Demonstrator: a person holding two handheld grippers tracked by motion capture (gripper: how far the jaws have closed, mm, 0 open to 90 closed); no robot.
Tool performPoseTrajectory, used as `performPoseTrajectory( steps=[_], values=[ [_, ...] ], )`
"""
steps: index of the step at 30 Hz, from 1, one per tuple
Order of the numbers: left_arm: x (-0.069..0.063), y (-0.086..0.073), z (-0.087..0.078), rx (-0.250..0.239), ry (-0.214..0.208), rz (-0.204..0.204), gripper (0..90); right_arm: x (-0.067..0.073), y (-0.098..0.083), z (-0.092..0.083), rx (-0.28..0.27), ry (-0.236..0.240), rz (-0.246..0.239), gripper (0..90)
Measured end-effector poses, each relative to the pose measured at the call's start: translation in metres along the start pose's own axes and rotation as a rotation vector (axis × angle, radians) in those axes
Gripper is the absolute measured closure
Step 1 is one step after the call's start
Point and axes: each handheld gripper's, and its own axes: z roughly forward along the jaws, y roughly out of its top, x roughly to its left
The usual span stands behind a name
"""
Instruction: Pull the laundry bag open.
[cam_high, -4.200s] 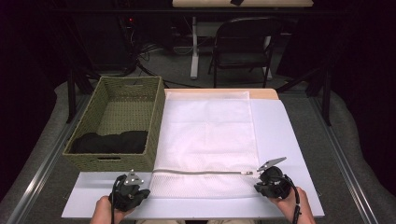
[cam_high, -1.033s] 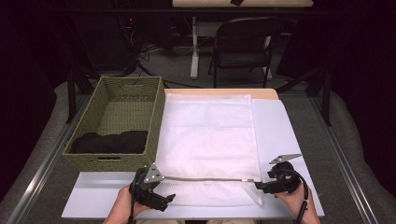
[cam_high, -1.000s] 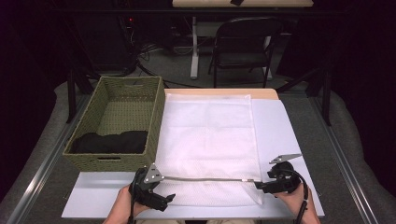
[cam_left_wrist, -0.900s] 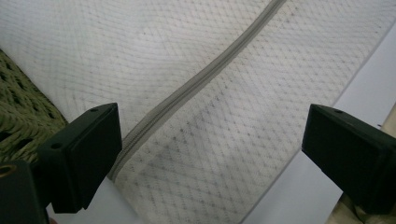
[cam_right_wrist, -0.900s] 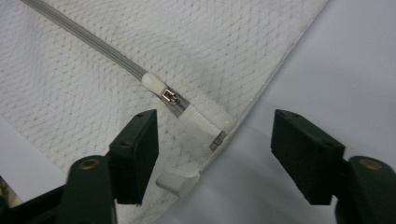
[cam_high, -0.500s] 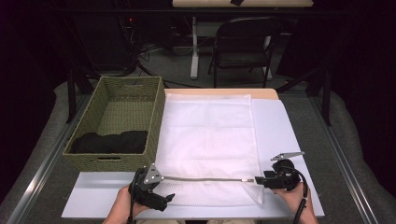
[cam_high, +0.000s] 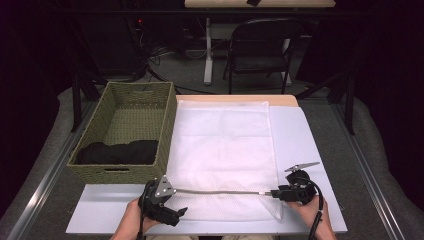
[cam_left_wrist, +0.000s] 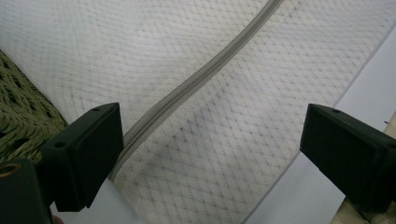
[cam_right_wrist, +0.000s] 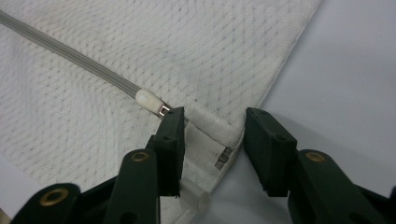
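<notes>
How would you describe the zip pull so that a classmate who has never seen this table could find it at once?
Start at the white mesh bag beside the green basket. Follow the grey zip along the bag's near edge to its end by the right gripper. The zip pull is the small cream tab lying there, the only smooth, rounded piece on the netting.

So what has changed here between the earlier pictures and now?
The left gripper has swung off the zipper's left end and now points right, jaws wide open. The right gripper has just been closing its jaws around the mesh bag's corner tab, not yet pressing. The bag, basket and black cloth stayed put.
</notes>
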Motion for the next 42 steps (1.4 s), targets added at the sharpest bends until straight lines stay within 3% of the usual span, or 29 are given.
performPoseTrajectory(
  steps=[3,10,22,27,34,42],
  values=[
    [0.0,0.0,0.0,0.0,0.002,-0.001,6.6,0.002,0.0,0.0,0.009,-0.02,0.01,61.4],
    [-0.001,0.0,0.001,0.002,0.004,-0.003,6.7,0.014,0.002,0.004,0.039,-0.116,-0.047,61.6],
    [-0.001,0.0,0.002,0.01,0.007,0.001,6.8,0.016,0.002,0.004,0.033,-0.123,-0.048,61.2],
    [-0.001,0.0,0.003,0.015,0.004,-0.003,7.3,0.014,0.002,0.004,0.033,-0.105,-0.04,62.5],
    [0.0,-0.001,0.004,0.014,-0.007,-0.014,8.4,0.016,0.002,0.004,0.034,-0.125,-0.044,62.7],
    [-0.004,0.001,0.006,0.03,-0.012,-0.009,8.4,0.015,0.002,0.003,0.03,-0.108,-0.073,79.2]
  ],
)
